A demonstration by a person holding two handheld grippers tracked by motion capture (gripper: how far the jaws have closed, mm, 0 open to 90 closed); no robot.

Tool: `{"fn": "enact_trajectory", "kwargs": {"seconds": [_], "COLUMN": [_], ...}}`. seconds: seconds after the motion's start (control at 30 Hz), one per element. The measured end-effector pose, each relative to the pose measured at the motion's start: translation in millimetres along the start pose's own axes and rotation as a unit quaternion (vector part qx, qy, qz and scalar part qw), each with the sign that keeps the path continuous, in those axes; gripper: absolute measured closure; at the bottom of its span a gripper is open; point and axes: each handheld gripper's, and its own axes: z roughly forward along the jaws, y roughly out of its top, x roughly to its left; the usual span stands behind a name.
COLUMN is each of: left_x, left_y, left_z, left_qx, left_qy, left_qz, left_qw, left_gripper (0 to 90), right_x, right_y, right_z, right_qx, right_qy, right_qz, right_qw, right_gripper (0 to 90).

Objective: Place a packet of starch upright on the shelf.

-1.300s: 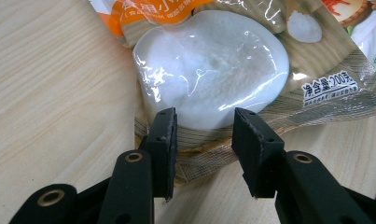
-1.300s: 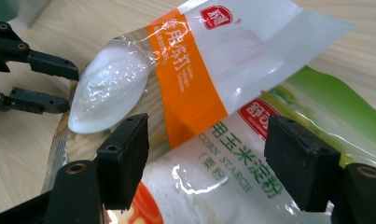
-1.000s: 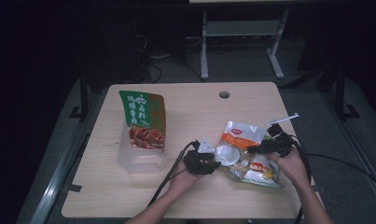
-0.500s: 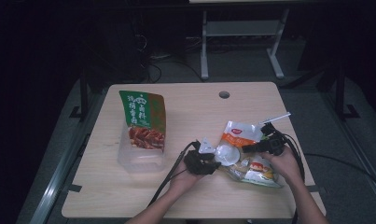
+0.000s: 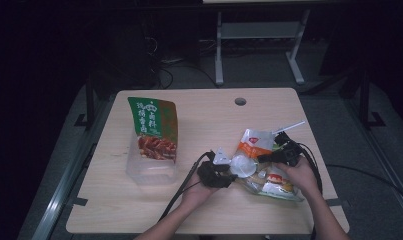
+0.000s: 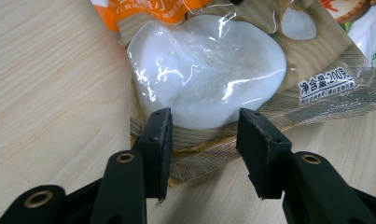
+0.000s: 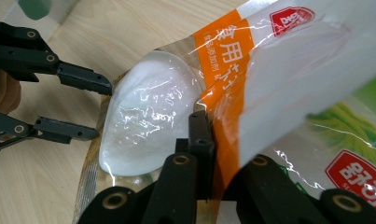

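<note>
A clear-fronted snack bag with an orange top and a white mound inside lies flat on the table's right half. My left gripper is at the bag's near-left end. Its jaws stand apart on either side of the bag's bottom seam and have just been opening, and the pads do not press on the seam. My right gripper has just closed, and it is shut on the bag's orange-and-clear film, lifting that edge. In the right gripper view the left gripper shows at the bag's far end.
A green snack bag stands upright in a clear plastic tub on the table's left half. More snack packets lie under and beside the held bag, one with green print. A cable hole sits near the far edge.
The right gripper has edged left onto the bag and closed on its film. The left hand has stayed where it was.
</note>
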Motion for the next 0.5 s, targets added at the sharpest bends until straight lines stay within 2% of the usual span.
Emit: {"fn": "enact_trajectory", "kwargs": {"seconds": [0.3,0.5], "left_x": [1.9,-0.3], "left_y": [0.3,-0.2], "left_z": [-5.7,-13.3], "left_qx": [0.002,-0.004], "left_qy": [-0.001,-0.004], "left_qz": [-0.003,-0.002], "left_qw": [1.0000,1.0000], "left_gripper": [51.6,50.2], "right_x": [5.7,15.8], "right_y": [1.4,5.4], "right_z": [-4.1,-12.2], "right_qx": [-0.012,-0.022], "right_qy": [-0.002,-0.002], "right_qz": [-0.012,-0.026], "right_qw": [0.9999,0.9994], "right_gripper": [89.4,89.5]}}
